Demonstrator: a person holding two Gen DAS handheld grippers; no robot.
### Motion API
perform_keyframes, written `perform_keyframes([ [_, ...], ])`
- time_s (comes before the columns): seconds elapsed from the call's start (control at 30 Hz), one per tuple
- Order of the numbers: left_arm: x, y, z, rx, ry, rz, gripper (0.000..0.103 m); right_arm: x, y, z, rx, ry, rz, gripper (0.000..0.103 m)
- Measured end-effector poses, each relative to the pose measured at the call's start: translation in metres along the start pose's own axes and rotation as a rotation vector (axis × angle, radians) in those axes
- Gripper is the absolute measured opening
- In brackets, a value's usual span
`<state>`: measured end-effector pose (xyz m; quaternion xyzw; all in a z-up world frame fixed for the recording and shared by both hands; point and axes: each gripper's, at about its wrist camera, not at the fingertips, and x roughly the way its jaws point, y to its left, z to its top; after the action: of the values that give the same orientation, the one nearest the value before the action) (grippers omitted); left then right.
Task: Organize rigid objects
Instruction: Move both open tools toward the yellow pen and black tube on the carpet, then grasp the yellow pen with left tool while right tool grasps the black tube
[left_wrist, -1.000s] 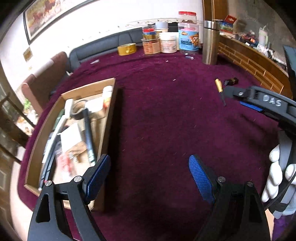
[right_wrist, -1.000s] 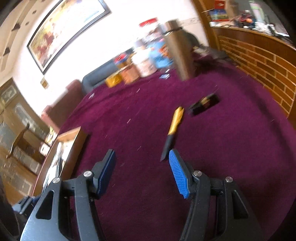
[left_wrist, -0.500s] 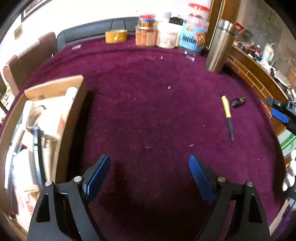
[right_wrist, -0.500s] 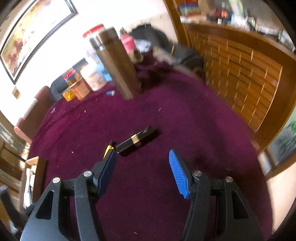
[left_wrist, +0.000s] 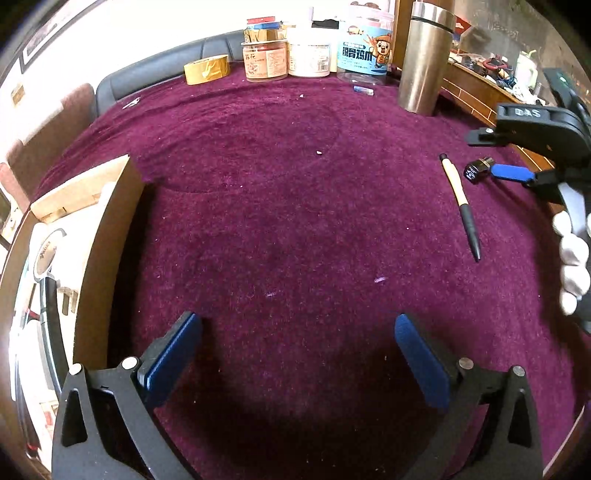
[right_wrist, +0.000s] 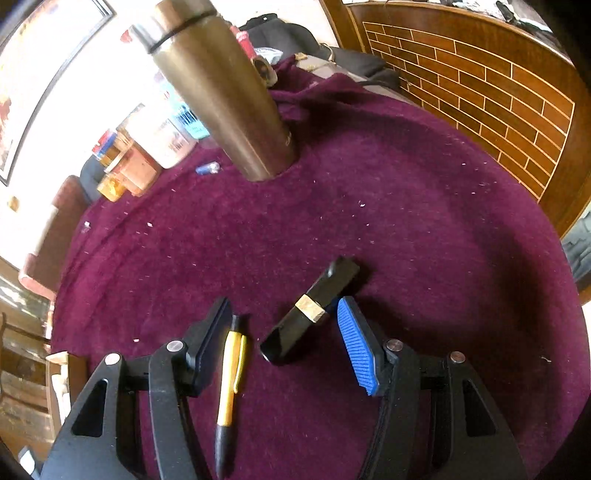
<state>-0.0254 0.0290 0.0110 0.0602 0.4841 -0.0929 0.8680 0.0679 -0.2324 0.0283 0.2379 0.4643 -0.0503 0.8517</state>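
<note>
- Purple cloth covers the surface (right_wrist: 406, 206), and the black case (right_wrist: 312, 314) with its gold band lies on it between your right tongs (right_wrist: 282, 332), slanted across the gap, nearer the blue pad than the dark one.
- Those right tongs stand apart and clamp nothing; neither pad presses on the case yet.
- The yellow pen (right_wrist: 231, 384) also sits inside the gap, just beside the dark pad, so a plain squeeze would likely catch both. Shift the tongs toward the blue-pad side, or roll your wrist, until only the case lies between the pads.
- Line the pads up with the long flat sides of the case; gripped corner to corner, it will probably twist out.
- Come down until the tips meet the cloth, then close slowly.
- The metal flask (right_wrist: 221, 92) stands upright well beyond the case, so lift straight up before you swing across.
- Your left tongs (left_wrist: 297, 349) hover over bare cloth with the jaws opening and nothing between them.
- The cardboard box (left_wrist: 110, 236) beside them, already holding items, looks like the place to carry the case.
</note>
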Motion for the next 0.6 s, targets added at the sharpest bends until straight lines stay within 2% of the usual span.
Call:
perform_keyframes([
  [0.17, 0.004, -0.001, 0.002, 0.0, 0.001, 0.004, 0.102, 0.008, 0.007, 0.006, -0.028, -0.024, -0.081, 0.056],
  [0.2, 0.004, -0.001, 0.003, -0.001, 0.001, 0.005, 0.102, 0.009, 0.007, 0.007, -0.047, -0.028, -0.104, 0.042],
  [0.27, 0.005, 0.0, 0.003, -0.002, 0.002, 0.006, 0.102, 0.011, 0.005, 0.006, -0.071, -0.04, -0.149, 0.02],
  [0.3, 0.005, -0.001, 0.003, -0.002, 0.002, 0.006, 0.102, 0.009, 0.001, 0.005, -0.065, -0.039, -0.133, 0.016],
  [0.43, 0.004, -0.001, 0.003, -0.001, 0.002, 0.006, 0.102, -0.01, -0.023, -0.013, -0.006, -0.013, -0.042, 0.016],
  [0.6, 0.004, -0.001, 0.004, -0.011, 0.012, 0.014, 0.102, -0.023, -0.03, -0.037, -0.036, -0.042, 0.016, 0.016],
])
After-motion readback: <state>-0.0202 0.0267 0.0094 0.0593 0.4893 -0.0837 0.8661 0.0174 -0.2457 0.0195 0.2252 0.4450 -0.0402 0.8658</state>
